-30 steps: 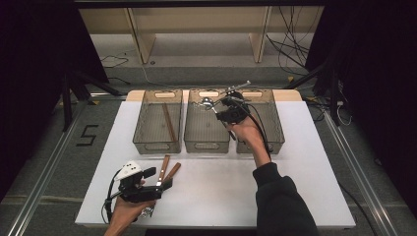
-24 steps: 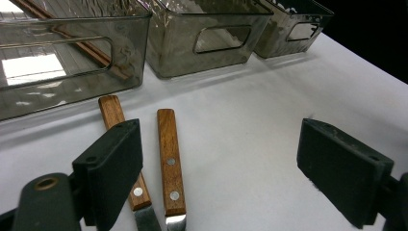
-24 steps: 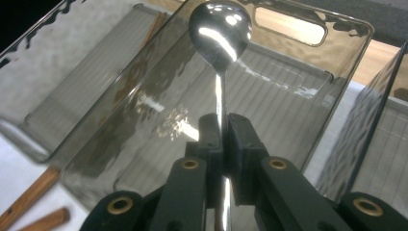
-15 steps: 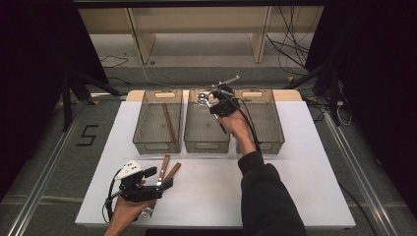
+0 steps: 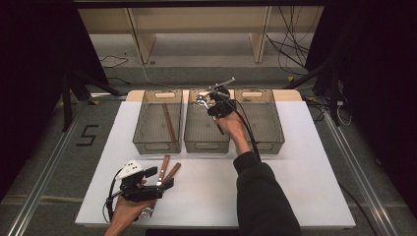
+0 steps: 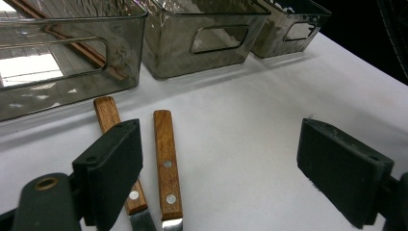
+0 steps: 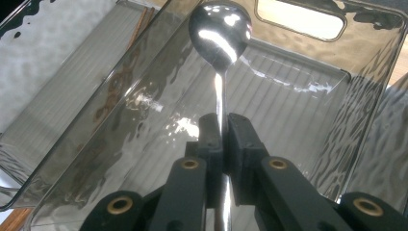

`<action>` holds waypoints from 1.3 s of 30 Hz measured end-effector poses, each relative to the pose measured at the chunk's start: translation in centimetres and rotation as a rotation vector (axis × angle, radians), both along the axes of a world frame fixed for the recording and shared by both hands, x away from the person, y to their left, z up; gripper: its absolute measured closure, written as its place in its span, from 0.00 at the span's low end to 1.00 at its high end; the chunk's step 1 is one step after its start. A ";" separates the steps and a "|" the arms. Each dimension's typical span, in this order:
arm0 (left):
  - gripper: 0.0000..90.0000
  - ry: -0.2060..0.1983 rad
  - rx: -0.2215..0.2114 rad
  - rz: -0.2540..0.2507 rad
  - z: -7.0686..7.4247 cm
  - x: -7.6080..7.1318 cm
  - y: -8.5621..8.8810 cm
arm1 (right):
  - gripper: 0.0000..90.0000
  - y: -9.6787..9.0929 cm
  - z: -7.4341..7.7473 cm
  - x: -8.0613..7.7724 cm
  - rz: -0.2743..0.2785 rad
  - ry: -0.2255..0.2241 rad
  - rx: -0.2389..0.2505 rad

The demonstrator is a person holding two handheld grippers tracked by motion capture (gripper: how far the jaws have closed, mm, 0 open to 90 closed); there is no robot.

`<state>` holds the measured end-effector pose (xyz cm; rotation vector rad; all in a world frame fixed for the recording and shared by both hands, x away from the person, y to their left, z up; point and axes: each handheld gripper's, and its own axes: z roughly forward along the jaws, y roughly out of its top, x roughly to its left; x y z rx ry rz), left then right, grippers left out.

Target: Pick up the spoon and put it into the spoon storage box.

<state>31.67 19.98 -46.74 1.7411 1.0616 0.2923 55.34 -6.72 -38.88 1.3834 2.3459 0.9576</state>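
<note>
My right gripper (image 5: 210, 102) hangs over the middle clear bin (image 5: 206, 145), shut on the handle of a metal spoon (image 5: 200, 102). In the right gripper view the spoon (image 7: 220, 31) sticks out past the shut pads (image 7: 240, 139), bowl over the bin's ribbed floor (image 7: 298, 96). My left gripper (image 5: 161, 178) rests open near the table's front left. Two wooden-handled knives (image 5: 167, 169) lie side by side just ahead of it. In the left gripper view one knife handle (image 6: 166, 159) lies inside the left pad (image 6: 113, 168), and the other handle (image 6: 107, 113) runs under that pad.
Three clear bins stand in a row at the back of the white table (image 5: 295, 187). The left bin (image 5: 158, 143) holds a thin wooden stick (image 5: 168, 122); the right bin (image 5: 268, 142) is beside my right forearm. Shelving and cables lie beyond the table.
My right hand has carried the spoon leftward, from the gap between the middle and right bins to over the middle bin. The left gripper has stayed put.
</note>
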 end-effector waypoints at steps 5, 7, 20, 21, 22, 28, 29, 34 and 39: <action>0.18 0.000 0.000 0.000 0.0 0.0 0.0 | 0.95 0.0 -0.1 0.0 -0.002 0.000 -0.001; 0.18 0.000 0.001 0.000 0.0 0.0 0.0 | 0.95 0.1 -0.1 0.0 -0.003 -0.001 -0.005; 0.18 0.001 0.000 0.001 0.0 0.0 0.0 | 0.67 0.3 -0.6 0.4 -0.014 0.028 0.027; 0.18 0.001 0.000 0.000 0.0 0.0 0.0 | 0.64 0.3 -0.5 0.4 -0.006 0.029 0.035; 0.18 -0.001 0.000 0.002 0.0 0.0 0.0 | 0.61 0.2 -0.4 0.4 -0.004 0.032 0.043; 0.18 -0.001 0.000 0.005 0.0 0.0 0.1 | 0.47 -0.4 0.1 0.1 0.003 0.028 0.066; 0.18 -0.001 0.000 0.005 0.0 0.0 0.1 | 0.45 -0.5 0.2 0.0 0.006 0.024 0.063; 0.18 0.007 0.008 0.009 0.0 0.2 0.3 | 0.37 -0.9 1.0 -1.2 0.053 -0.007 0.092; 0.18 0.012 0.011 0.021 0.1 0.2 0.5 | 0.34 -1.7 1.8 -3.3 0.106 -0.053 0.132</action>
